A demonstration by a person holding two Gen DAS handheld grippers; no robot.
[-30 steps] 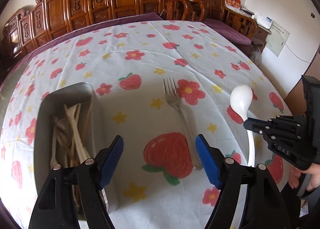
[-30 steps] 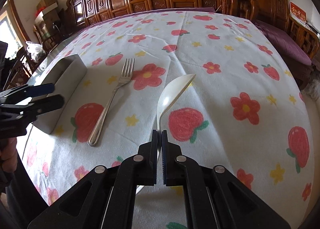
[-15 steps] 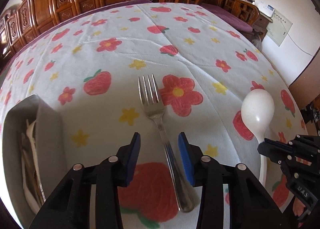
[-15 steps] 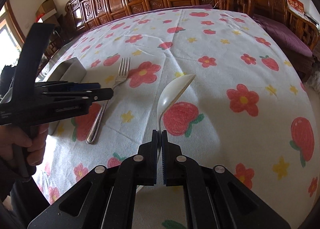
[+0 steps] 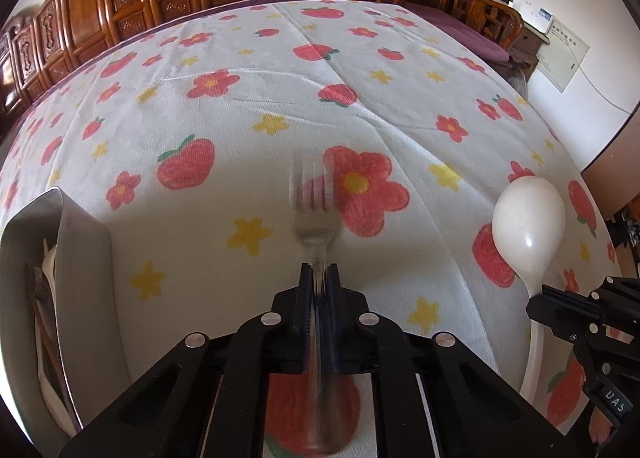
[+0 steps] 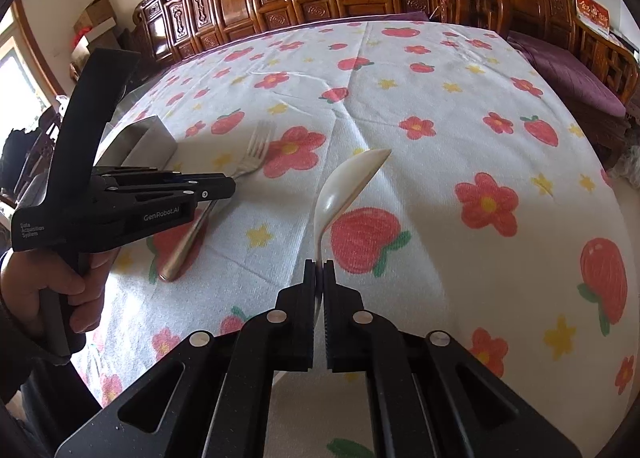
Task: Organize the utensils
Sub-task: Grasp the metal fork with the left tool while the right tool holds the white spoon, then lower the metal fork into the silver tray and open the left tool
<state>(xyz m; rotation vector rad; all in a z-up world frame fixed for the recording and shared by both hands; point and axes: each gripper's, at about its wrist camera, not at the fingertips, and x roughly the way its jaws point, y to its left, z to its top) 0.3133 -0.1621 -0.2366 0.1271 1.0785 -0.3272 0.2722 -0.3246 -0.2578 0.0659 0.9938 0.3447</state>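
Blurred in the left wrist view: the fork (image 5: 316, 213), head smeared, handle partly hidden by the left gripper (image 5: 319, 278). Cut off at the picture's left edge: the metal tray (image 5: 76, 258), near the left edge of the worktop (image 5: 280, 97). Inside, pale and wooden utensils (image 5: 44, 298), hard to tell apart. Jaws just closing, now clamped on the fork's handle, with the fork's end low over the cloth. Right gripper (image 6: 319, 270) jaws tight together on the thin handle of the white spoon (image 6: 348, 181), bowl tipped up above the cloth, handle end hidden. A hand (image 6: 60, 278) around the left gripper's grip.
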